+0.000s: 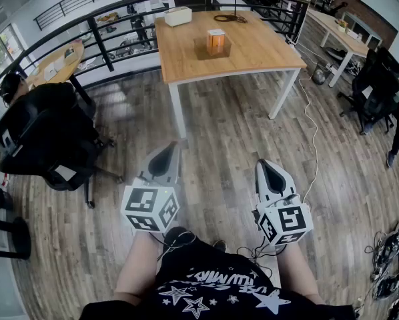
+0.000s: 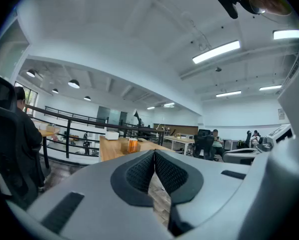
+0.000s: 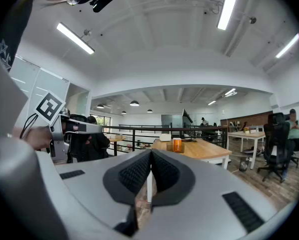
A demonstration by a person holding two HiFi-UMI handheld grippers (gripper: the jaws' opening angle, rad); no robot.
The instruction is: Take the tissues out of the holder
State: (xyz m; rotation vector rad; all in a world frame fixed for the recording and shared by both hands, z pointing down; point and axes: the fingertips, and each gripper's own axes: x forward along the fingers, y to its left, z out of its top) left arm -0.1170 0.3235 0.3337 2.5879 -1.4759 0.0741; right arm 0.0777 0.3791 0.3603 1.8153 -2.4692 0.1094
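The orange tissue pack stands upright in a low holder (image 1: pixel 216 43) near the middle of the wooden table (image 1: pixel 253 49), well ahead of me. It also shows small and far off in the left gripper view (image 2: pixel 132 145) and the right gripper view (image 3: pixel 177 144). My left gripper (image 1: pixel 166 152) and right gripper (image 1: pixel 265 166) hang side by side over the plank floor, close to my body and far short of the table. Both are shut with the pads (image 2: pixel 139 171) (image 3: pixel 135 171) meeting and nothing between them.
A black office chair (image 1: pixel 46 135) stands at the left. A black railing (image 1: pixel 99 35) runs behind the table. A white box (image 1: pixel 178 15) and a coiled cable (image 1: pixel 229 18) lie at the table's far side. A white cord (image 1: pixel 311 125) trails over the floor at the right, near a seated person (image 1: pixel 386 89).
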